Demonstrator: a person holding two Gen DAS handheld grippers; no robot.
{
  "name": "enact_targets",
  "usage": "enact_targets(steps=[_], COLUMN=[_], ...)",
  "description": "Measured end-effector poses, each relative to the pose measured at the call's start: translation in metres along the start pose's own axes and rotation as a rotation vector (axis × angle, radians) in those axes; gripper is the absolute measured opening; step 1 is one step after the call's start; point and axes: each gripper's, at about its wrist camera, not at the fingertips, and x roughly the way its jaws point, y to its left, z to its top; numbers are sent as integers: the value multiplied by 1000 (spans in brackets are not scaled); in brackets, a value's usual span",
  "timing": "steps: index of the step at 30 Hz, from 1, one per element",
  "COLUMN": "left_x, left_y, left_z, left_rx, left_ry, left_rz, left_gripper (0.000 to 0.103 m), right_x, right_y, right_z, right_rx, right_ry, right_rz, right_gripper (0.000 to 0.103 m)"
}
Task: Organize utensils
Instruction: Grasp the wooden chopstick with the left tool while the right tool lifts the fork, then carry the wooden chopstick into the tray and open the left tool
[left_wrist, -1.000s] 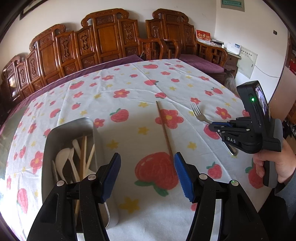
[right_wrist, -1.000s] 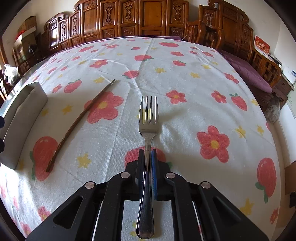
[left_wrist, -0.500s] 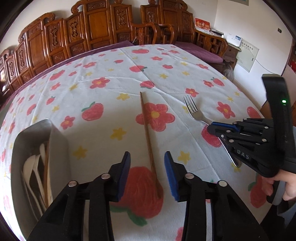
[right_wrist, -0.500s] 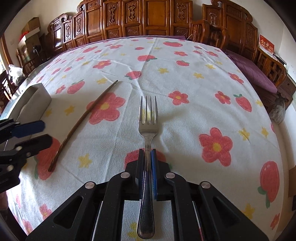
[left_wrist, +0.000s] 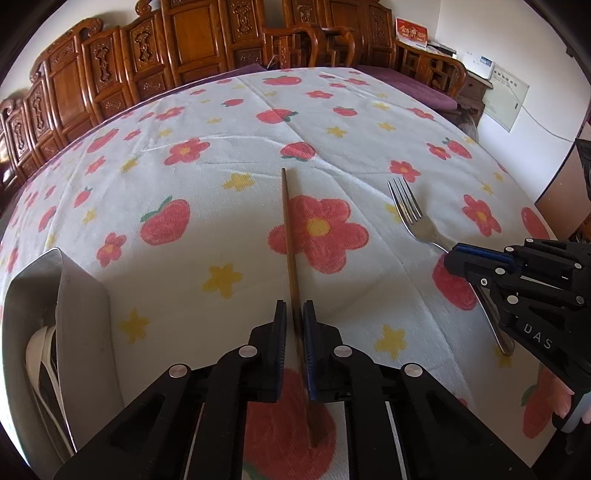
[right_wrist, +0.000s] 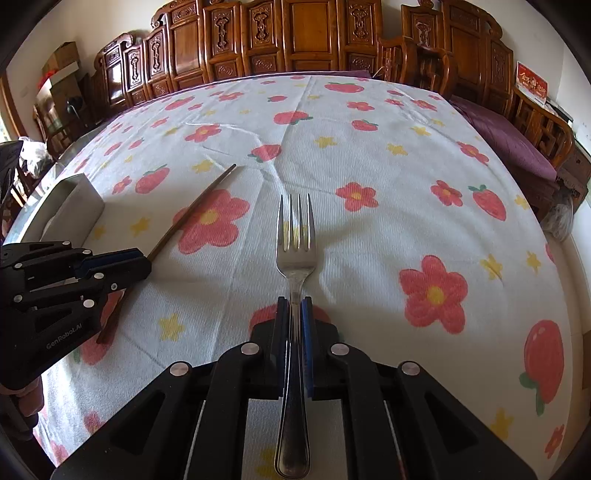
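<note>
Left wrist view: my left tool (left_wrist: 294, 325) is pressed together on the chopstick (left_wrist: 289, 240), pinching it near its close end as it lies mid-surface, pointing toward the far edge. It looks light, stiff and thin, so it may pivot.

Right wrist view: my right tool (right_wrist: 294, 321) pinches the fork (right_wrist: 295, 258) at its neck; smooth metal, probably slippery, heavier at the handle.

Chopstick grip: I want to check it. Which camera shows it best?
The left wrist view: the chopstick runs full length between the left hand-held gripper pads. The right wrist view shows it sidelong, partly hidden behind that gripper.
</note>
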Motion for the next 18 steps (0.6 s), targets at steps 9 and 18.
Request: enact_targets(steps=[9, 18], left_x=[-21, -75], left_y=[6, 11], left_z=[-11, -36], left_rx=[-10, -14], left_ry=[-14, -58], left_rz=[0, 6], left_gripper=[4, 4], right_x=[0, -2], right_y=[1, 6], right_z=[0, -5], right_rx=[-7, -19], right_ry=[-6, -16], right_rz=[-4, -35], right_gripper=[9, 9])
